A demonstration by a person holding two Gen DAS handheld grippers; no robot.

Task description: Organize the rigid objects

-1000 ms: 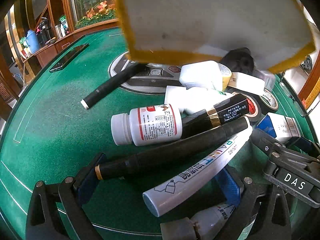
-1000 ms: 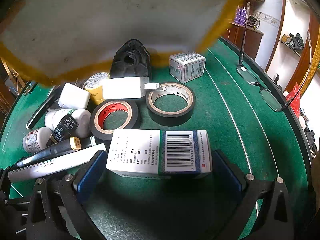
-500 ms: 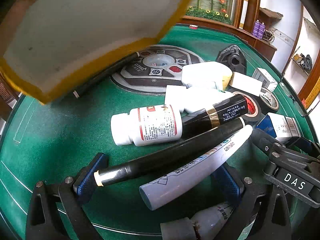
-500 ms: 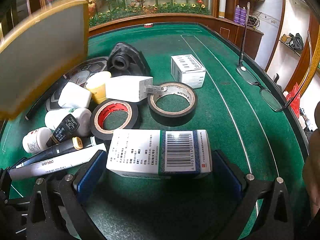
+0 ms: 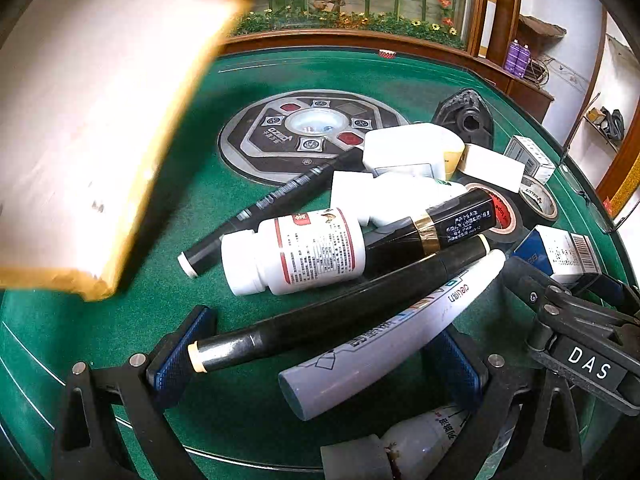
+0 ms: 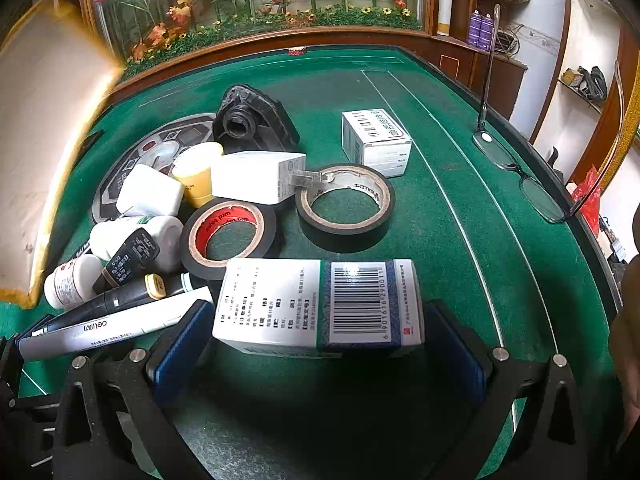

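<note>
While both claws sit wide over the clutter, sorting looks barely begun. Left gripper brackets the black pen and grey marker; right gripper brackets the medicine box. Next, each must close squarely.

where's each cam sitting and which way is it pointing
Left wrist: on the left gripper, facing forward over a black pen and white marker; its blue pads show.
Right wrist: on the right gripper, facing a barcoded box between its pads.
Shared: the red-core tape roll, pill bottle.
</note>
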